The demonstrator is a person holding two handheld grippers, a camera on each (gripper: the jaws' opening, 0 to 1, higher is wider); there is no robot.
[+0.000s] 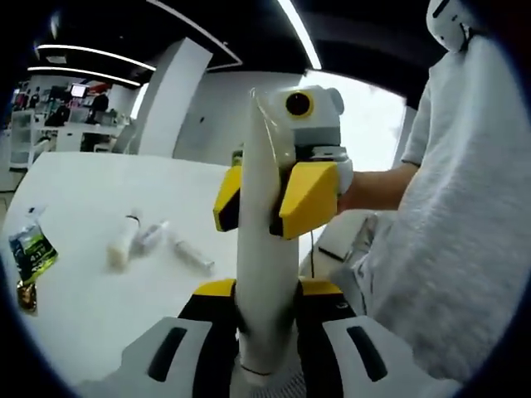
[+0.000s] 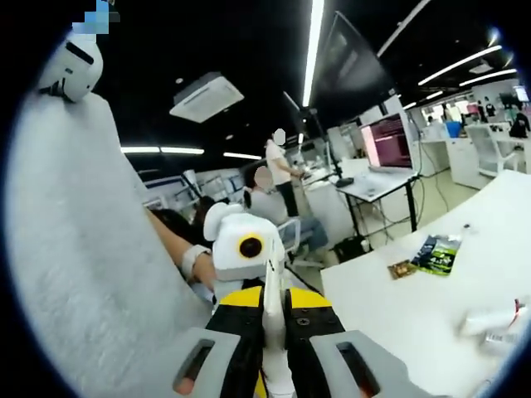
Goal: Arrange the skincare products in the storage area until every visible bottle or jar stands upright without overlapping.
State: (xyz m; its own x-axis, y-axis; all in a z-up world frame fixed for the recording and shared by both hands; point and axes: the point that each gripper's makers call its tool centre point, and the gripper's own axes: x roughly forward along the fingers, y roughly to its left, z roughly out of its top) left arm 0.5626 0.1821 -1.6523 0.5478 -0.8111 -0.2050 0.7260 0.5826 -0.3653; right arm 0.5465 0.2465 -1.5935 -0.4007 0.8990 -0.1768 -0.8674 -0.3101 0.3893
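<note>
A long white tube (image 1: 267, 249) stands nearly upright in the left gripper view, cap end down. My left gripper (image 1: 267, 292) is shut on its lower part, with the yellow-tipped jaws pressing both sides. My right gripper (image 1: 270, 203) comes in from the right and is shut on the tube higher up. In the right gripper view the same tube (image 2: 272, 319) shows edge-on as a thin white strip between the right gripper (image 2: 272, 303) jaws. Three small white tubes (image 1: 152, 239) lie flat on the white table (image 1: 91, 182), left of the grippers.
A green sachet (image 1: 31, 247) and a small brown packet (image 1: 26, 296) lie near the table's left edge; the sachet (image 2: 437, 253) and the lying tubes (image 2: 494, 319) also show in the right gripper view. A person's grey sleeve (image 1: 465, 215) is close on the right.
</note>
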